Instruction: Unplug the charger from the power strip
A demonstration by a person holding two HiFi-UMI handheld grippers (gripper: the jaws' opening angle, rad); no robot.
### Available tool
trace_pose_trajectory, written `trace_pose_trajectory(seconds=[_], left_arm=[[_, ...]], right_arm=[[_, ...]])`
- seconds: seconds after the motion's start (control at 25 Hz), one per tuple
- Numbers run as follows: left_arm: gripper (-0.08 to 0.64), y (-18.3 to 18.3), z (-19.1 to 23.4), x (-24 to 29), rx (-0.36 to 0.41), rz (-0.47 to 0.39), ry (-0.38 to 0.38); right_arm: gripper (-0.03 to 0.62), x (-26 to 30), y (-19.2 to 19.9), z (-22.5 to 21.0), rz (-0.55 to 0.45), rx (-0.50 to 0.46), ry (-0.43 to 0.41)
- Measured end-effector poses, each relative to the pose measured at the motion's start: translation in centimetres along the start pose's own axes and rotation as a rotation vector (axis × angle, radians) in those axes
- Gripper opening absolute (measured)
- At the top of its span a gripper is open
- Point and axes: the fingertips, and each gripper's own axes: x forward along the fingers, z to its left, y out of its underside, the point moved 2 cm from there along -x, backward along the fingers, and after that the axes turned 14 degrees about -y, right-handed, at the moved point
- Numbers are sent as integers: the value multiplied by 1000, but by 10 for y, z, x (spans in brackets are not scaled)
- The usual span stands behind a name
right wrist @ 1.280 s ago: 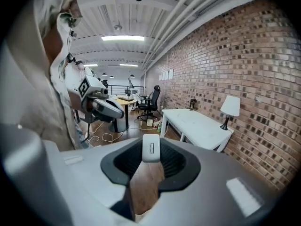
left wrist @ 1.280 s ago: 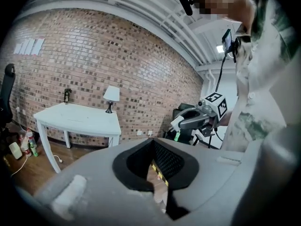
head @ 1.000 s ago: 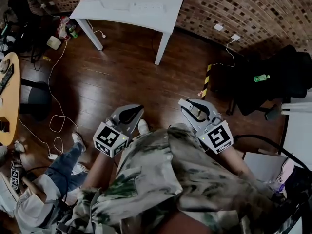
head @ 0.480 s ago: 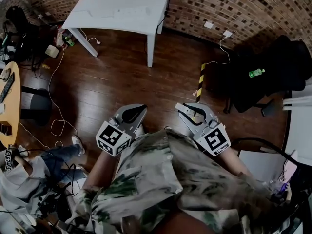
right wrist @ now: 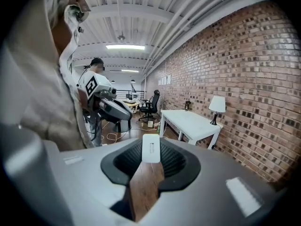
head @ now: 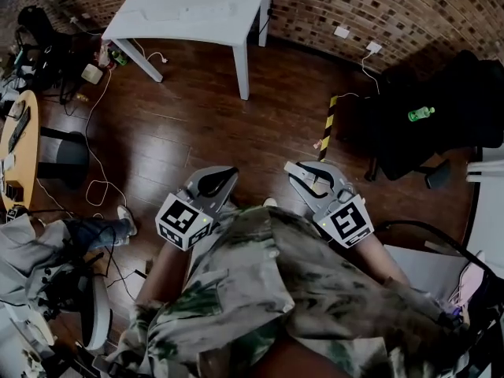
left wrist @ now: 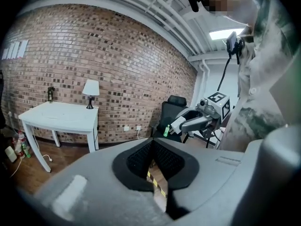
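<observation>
Hovering at the waist as before, left tongs stay closed and empty; right tongs still clamp the white charger.

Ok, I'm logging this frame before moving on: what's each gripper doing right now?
Left gripper: closed, holding nothing.
Right gripper: closed on a small white charger.

Glossy wood floor, rough brick wall (smooth white plastic charger).
</observation>
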Motion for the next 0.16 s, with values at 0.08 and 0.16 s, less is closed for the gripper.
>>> trace_pose_trajectory(seconds=[0.08, 0.16], left_arm=[[3, -1, -8, 4, 8, -1, -9], [3, -1, -16, 7, 14, -5, -18]], right_arm=[[107, -7, 7, -4, 0, 1, -6], [107, -13, 13, -8, 1, -1, -12]])
